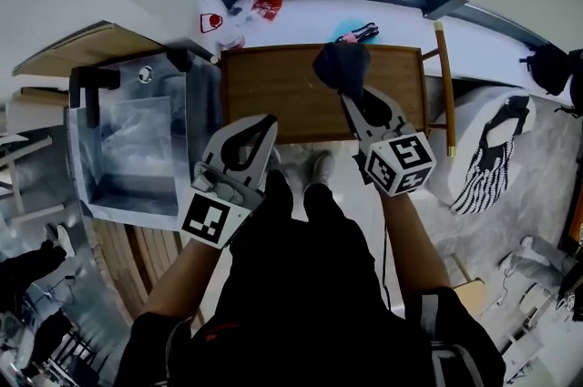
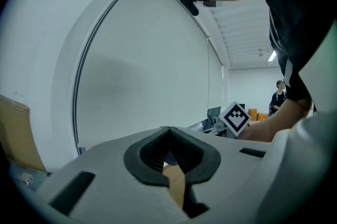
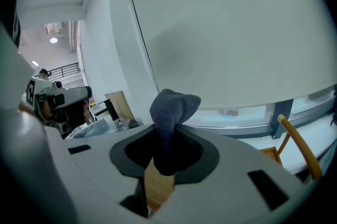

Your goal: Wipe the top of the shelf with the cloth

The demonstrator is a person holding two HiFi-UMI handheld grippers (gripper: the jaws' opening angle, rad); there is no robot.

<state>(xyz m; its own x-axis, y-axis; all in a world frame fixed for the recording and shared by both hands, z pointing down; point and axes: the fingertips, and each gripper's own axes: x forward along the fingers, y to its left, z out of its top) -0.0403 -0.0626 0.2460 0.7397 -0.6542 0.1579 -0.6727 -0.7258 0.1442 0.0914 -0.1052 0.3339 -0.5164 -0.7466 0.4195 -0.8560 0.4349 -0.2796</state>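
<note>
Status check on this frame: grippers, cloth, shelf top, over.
Left gripper shut, empty. Right gripper shut on cloth, over shelf top, right of centre; contact unclear. Nothing else seen lying on shelf top.

The head view looks steeply down on the shelf (image 1: 291, 98) at 12 o'clock, the left tongs (image 1: 264, 126) at 8, the right tongs (image 1: 353, 98) at 3. Each gripper view sits close behind its own jaws, facing the wall (image 2: 142, 59). The left one catches the right tongs at 4 o'clock, the right one the left tongs at 9. Head and right views share the cloth (image 1: 339, 65).
</note>
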